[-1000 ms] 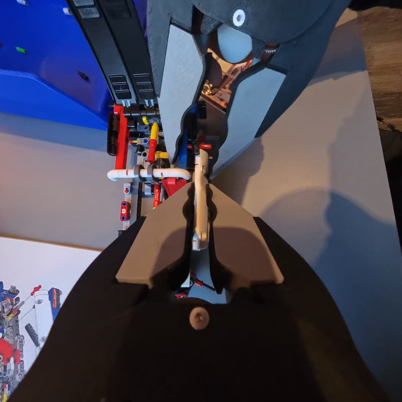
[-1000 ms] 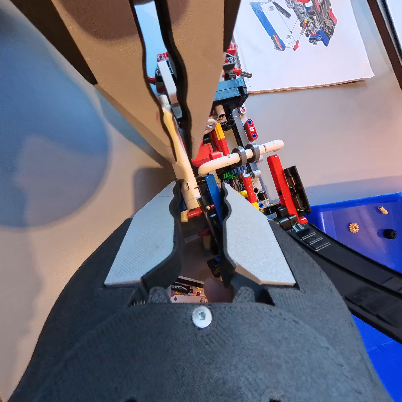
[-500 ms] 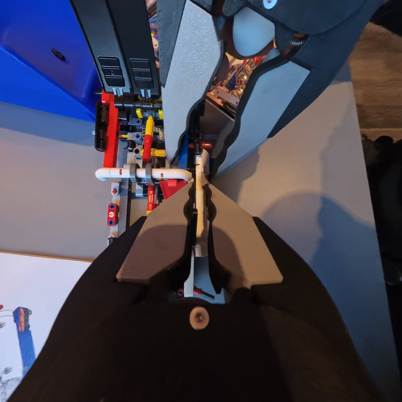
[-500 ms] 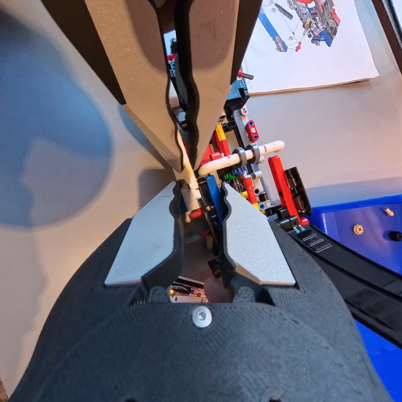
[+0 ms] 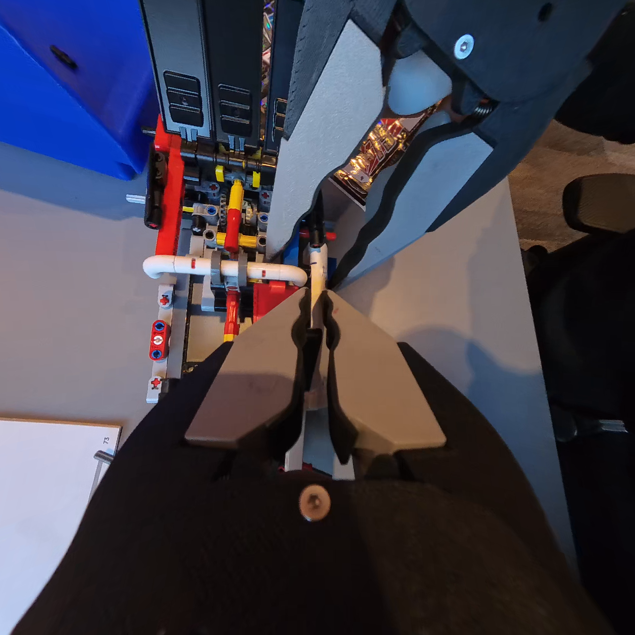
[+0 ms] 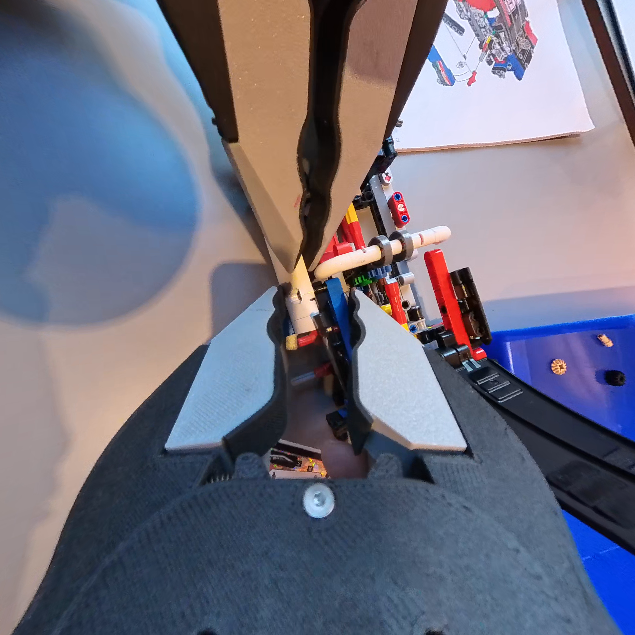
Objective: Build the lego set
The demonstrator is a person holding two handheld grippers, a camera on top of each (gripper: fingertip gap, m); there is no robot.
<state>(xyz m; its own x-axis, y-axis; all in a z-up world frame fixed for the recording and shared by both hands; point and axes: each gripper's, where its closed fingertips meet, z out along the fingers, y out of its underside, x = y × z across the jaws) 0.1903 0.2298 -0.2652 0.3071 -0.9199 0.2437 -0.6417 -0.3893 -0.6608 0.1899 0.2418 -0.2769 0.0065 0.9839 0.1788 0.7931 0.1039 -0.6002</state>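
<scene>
A partly built lego model [image 5: 233, 220] of red, yellow, grey and black parts lies on the grey table, with a white curved pipe [image 5: 192, 266] across it. My left gripper [image 5: 314, 295] is shut on a long white beam [image 5: 318, 264] at the model's right side. My right gripper [image 5: 302, 268] comes in from the top, its fingers straddling the same side. In the right wrist view my right gripper [image 6: 314, 299] is shut on the model [image 6: 395, 299], clamping the white beam [image 6: 299, 302] and a blue beam [image 6: 335, 299]. The left gripper [image 6: 302, 266] meets it tip to tip.
A blue bin [image 5: 68, 86] with loose small parts [image 6: 558, 366] stands beside the model. Long black panels [image 5: 206, 68] extend from the model's far end. An instruction booklet [image 6: 498, 86] lies on the table. The table edge [image 5: 515, 275] and a dark chair [image 5: 598, 202] are at the right. The grippers are tip to tip, or close to it.
My left gripper has slid forward along the white beam, so its tips now nearly touch the right gripper's tips. The right gripper keeps its hold on the model.
</scene>
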